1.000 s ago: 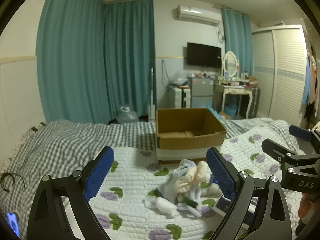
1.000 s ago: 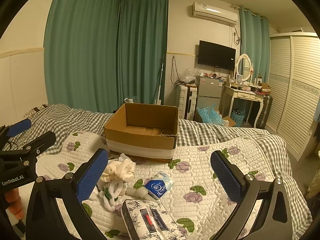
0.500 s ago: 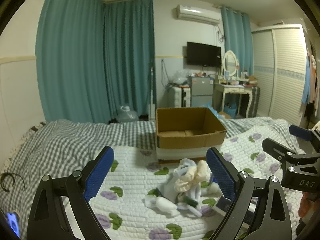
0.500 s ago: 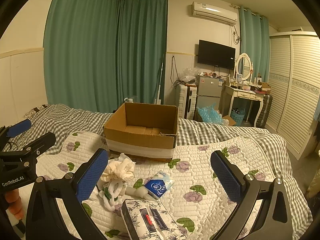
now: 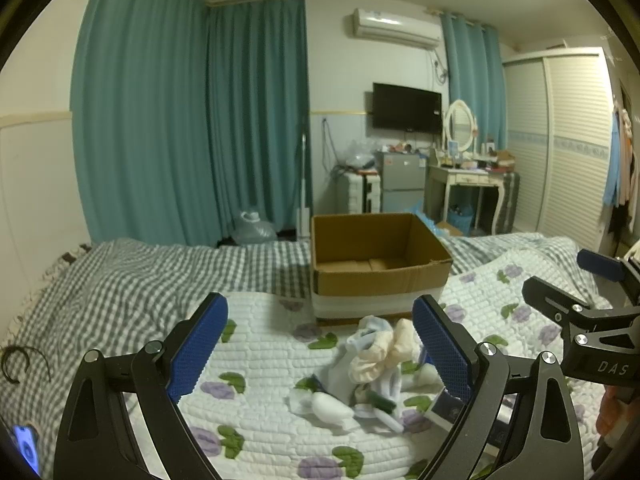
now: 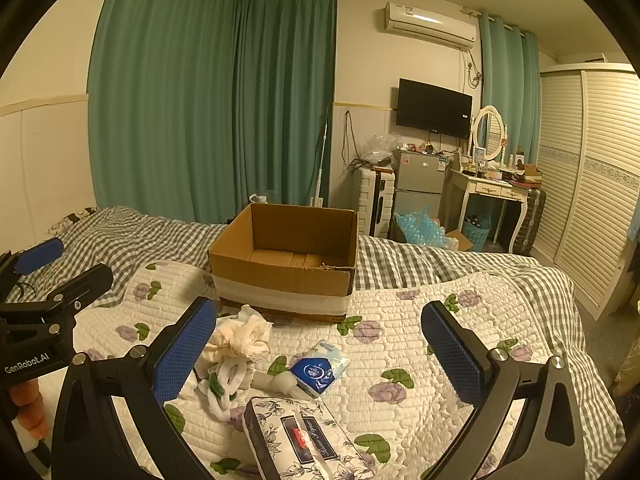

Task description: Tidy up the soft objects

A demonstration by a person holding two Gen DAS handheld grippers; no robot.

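A bed fills the lower half of both views, spread with a white quilted coverlet (image 6: 420,320) printed with purple flowers and green leaves, laid over a grey-and-white gingham sheet (image 5: 132,280). Behind it hang teal pleated curtains (image 5: 192,120), with a wall air conditioner (image 6: 430,26), a flat television (image 6: 434,109), a small grey fridge (image 6: 418,184), a white dressing table with an oval mirror (image 6: 490,188) and a louvred wardrobe (image 6: 592,184). An open brown cardboard box (image 6: 286,268), banded with white tape low on its sides, sits on the bed. Just in front of it lies a heap of socks (image 5: 372,372), cream and white and crumpled, next to a blue pocket tissue pack (image 6: 318,372) and a floral tissue box (image 6: 304,440). The left gripper (image 5: 320,350) and right gripper (image 6: 320,350) both hover above the quilt, blue textured pads spread wide, grasping nothing.
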